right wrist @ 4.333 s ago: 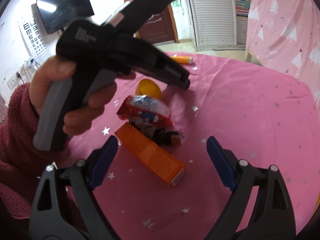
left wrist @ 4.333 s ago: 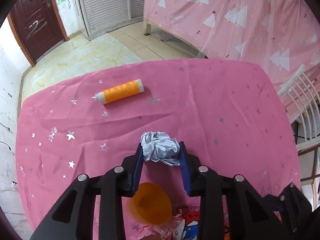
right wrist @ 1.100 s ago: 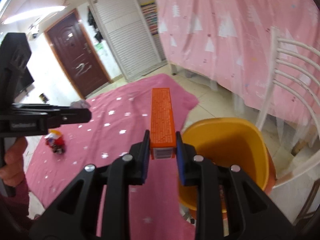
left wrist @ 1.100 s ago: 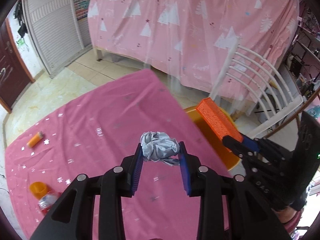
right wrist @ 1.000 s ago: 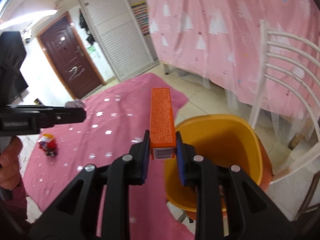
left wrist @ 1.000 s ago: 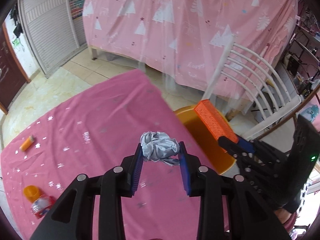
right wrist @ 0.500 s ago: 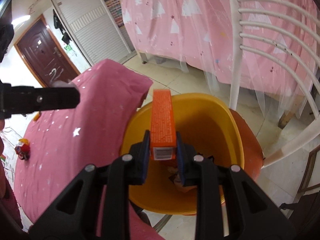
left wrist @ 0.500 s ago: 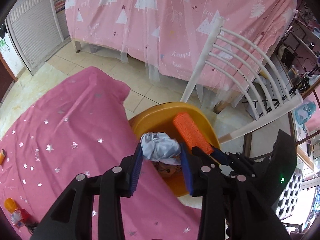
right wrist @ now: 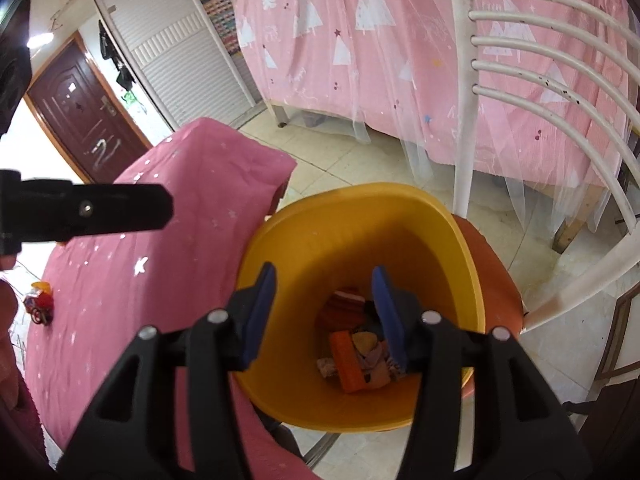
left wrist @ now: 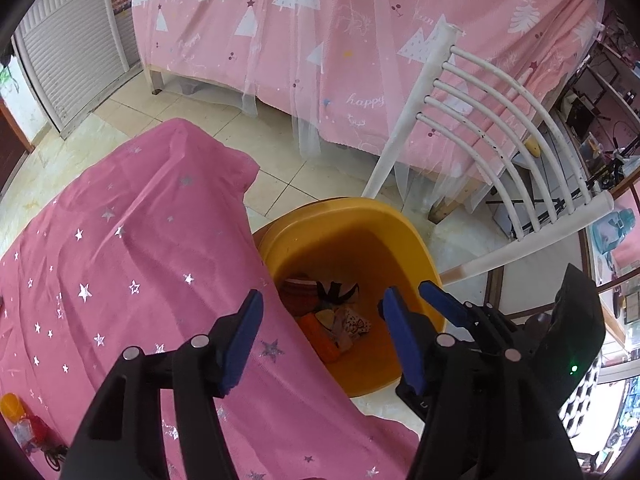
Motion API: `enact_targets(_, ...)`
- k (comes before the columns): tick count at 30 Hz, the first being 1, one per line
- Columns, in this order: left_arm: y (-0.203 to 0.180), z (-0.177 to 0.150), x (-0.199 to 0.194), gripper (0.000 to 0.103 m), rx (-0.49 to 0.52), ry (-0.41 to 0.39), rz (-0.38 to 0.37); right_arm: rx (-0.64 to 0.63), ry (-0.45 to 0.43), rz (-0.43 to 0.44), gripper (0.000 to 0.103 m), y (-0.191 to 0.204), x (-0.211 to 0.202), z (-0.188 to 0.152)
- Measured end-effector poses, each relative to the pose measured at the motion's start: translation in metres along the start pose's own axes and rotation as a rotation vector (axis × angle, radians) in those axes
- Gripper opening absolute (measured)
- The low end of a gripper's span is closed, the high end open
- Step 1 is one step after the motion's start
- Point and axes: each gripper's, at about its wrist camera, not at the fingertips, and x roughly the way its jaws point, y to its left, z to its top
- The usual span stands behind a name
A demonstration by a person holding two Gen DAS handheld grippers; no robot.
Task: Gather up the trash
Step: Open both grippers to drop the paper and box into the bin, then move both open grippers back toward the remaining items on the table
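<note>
A yellow bin (left wrist: 352,216) stands on a chair seat at the table's edge, with several scraps of trash at its bottom. My left gripper (left wrist: 322,334) hangs over the bin's near side, its jaws opening, with nothing between them. One blue finger (left wrist: 442,302) of the right gripper pokes in beside it. In the right wrist view my right gripper (right wrist: 324,310) is over the bin (right wrist: 400,240), its jaws opening and empty. The orange box (right wrist: 346,360) lies among the scraps below it. The grey paper wad cannot be picked out among them. The left gripper's black body (right wrist: 100,208) crosses the left edge.
The pink star-print tablecloth (left wrist: 120,260) runs up to the bin. An orange cup (left wrist: 10,406) and a red wrapper (left wrist: 32,428) lie far back on it. A white slatted chair back (left wrist: 480,120) rises behind the bin, with a pink curtain beyond.
Both grippers came over the bin and sank a little. Both then opened; the paper wad left the left jaws and the orange box left the right jaws, into the bin.
</note>
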Motion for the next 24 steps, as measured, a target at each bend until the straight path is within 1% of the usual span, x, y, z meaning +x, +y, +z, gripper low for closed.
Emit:
enact_targets(1,0.001,-0.001,-0.003,0.057,-0.001,-0.005,-0.002,-0.007,-0.005,-0.001,0.061,0.002,-0.001,0.000)
enact_targets(5,0.007,-0.005,-0.014,0.060,-0.004,-0.023,-0.003,-0.036,-0.035,-0.025,0.063,0.014,-0.010,0.001)
enact_targets(10,0.019,-0.010,-0.033,0.065,-0.013,-0.054,-0.004,-0.080,-0.074,-0.051,0.071,0.035,-0.022,0.001)
enact_targets(13,0.030,-0.015,-0.049,0.067,-0.013,-0.082,0.005,-0.105,-0.089,-0.043,0.074,0.048,-0.029,0.001)
enact_targets(16,0.045,-0.019,-0.067,0.067,-0.015,-0.114,0.025,-0.131,-0.097,-0.033,0.075,0.062,-0.033,0.001)
enact_targets(24,0.101,-0.031,-0.110,0.069,-0.068,-0.176,0.086,-0.186,-0.102,0.012,0.075,0.097,-0.036,0.003)
